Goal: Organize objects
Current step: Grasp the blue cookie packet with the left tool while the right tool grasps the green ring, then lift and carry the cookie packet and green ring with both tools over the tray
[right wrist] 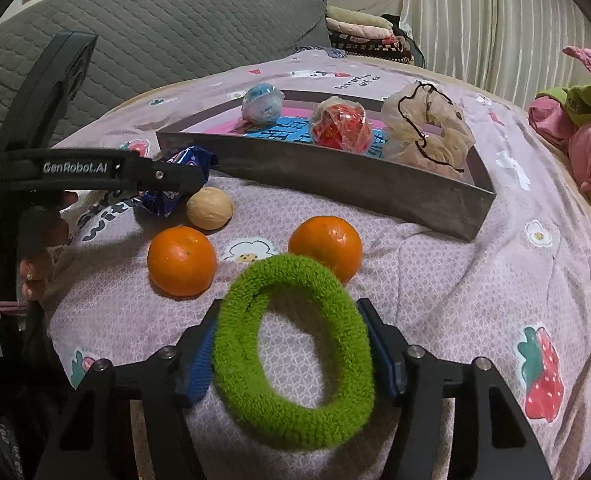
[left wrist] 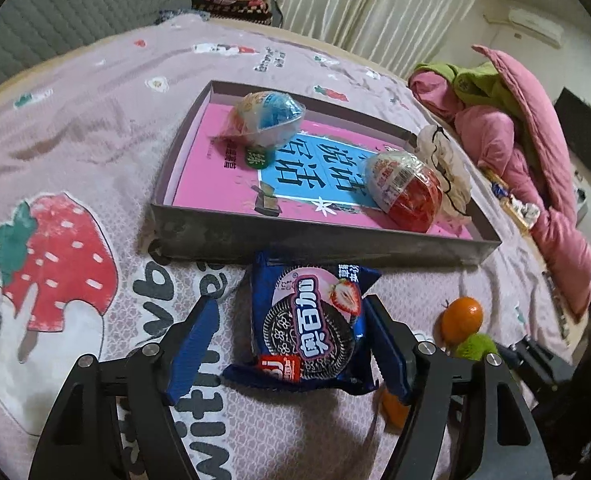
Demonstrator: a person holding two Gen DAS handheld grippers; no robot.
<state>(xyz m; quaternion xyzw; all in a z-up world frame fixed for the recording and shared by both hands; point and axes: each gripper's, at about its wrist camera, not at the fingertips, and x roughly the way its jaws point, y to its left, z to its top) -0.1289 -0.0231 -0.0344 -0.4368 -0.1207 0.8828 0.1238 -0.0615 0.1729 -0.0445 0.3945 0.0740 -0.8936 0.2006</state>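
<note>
Left gripper (left wrist: 291,344): jaws spread wide either side of the cookie packet (left wrist: 307,328), which lies flat on the bedspread (left wrist: 95,140); right pad touches the wrapper's edge, left pad stands apart from it. Grey tray (left wrist: 319,240) just beyond, at 12 o'clock, holding a blue capsule (left wrist: 267,116), a red capsule (left wrist: 407,188) and a crumpled bag (left wrist: 447,168) on a pink book (left wrist: 215,168). Right gripper (right wrist: 291,356): pads pressed on both sides of the green hair tie (right wrist: 295,360), gripping it. Walnut (right wrist: 209,208) at 11 o'clock; two oranges (right wrist: 182,261) (right wrist: 325,248) at 11 and 12 o'clock, the second touching the tie's far edge.
</note>
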